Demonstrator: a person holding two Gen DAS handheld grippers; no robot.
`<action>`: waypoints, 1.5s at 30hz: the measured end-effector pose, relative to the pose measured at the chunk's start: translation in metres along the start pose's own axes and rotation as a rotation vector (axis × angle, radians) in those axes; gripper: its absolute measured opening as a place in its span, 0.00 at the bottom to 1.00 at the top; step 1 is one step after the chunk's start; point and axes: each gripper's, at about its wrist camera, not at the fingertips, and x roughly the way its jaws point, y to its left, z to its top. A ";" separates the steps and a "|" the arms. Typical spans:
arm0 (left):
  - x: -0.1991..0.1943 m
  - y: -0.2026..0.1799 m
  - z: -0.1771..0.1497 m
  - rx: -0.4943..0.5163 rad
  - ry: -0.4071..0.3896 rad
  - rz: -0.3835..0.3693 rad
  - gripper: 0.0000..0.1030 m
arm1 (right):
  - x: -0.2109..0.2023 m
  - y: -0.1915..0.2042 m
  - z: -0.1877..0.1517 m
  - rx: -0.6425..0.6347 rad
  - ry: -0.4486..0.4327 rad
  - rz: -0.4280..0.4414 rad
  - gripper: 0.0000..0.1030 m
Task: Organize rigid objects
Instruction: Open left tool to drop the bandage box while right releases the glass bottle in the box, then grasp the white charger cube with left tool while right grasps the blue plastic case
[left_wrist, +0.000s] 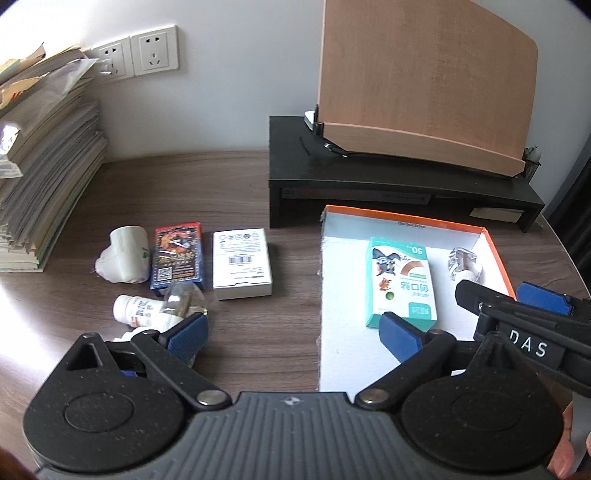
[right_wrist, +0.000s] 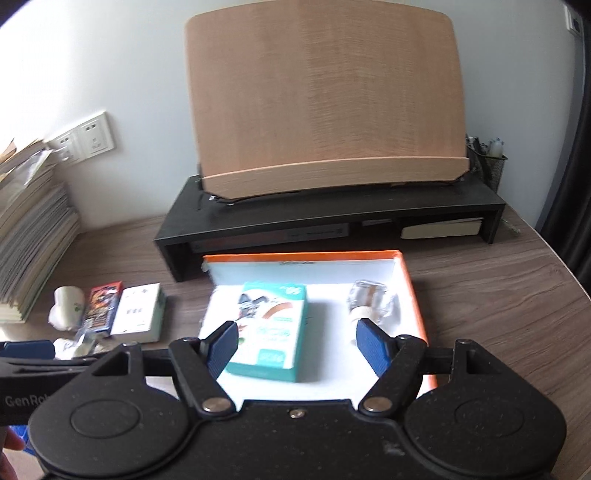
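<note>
— Where do things stand with the sorting?

— Two items already lie inside the orange-rimmed tray (right_wrist: 413, 295): the teal plaster box (right_wrist: 271, 328) flat on its white floor toward the left wall, and a small clear bottle (right_wrist: 369, 302) on its side toward the right wall. Everything else waits on the worktop (left_wrist: 236, 184), to the left of the tray.

— What's left out there?

— Nearest the tray, a white carton (left_wrist: 242, 264). Just beyond it a blue and red card pack (left_wrist: 179, 256), then a white jar (left_wrist: 123, 258) tipped over, farthest from the tray. In front of those, a white pill bottle (left_wrist: 138, 312) lying down and something clear and glassy (left_wrist: 184, 299) beside it; I can't make out what that is.

— And the two tools?

— Both empty. The left gripper (left_wrist: 295, 330) has its fingers (left_wrist: 188, 332) spread wide over the tray's left wall, nothing between them. The right gripper (right_wrist: 297, 343) hangs above the tray's near end, its fingers (right_wrist: 223, 345) apart too; the plaster box shows in the gap but the pads aren't pressing it.

— So which step is this?

— A drop-off looks finished, I'd say, with the next pick not yet begun.

— What does that pick need?

— Probably the left tool swinging away from the tray toward the loose group, lining up across the white carton's narrow sides. The lying pill bottle could roll, so it wants a square, centred squeeze.
</note>
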 end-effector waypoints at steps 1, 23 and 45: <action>-0.002 0.007 -0.003 -0.007 0.000 0.005 0.99 | -0.001 0.007 -0.002 -0.008 0.002 0.006 0.81; -0.021 0.146 -0.074 -0.086 -0.030 0.091 0.99 | 0.004 0.137 -0.056 -0.150 0.092 0.190 0.81; -0.006 0.217 -0.101 -0.132 -0.084 -0.020 0.96 | 0.004 0.146 -0.074 -0.146 0.128 0.187 0.81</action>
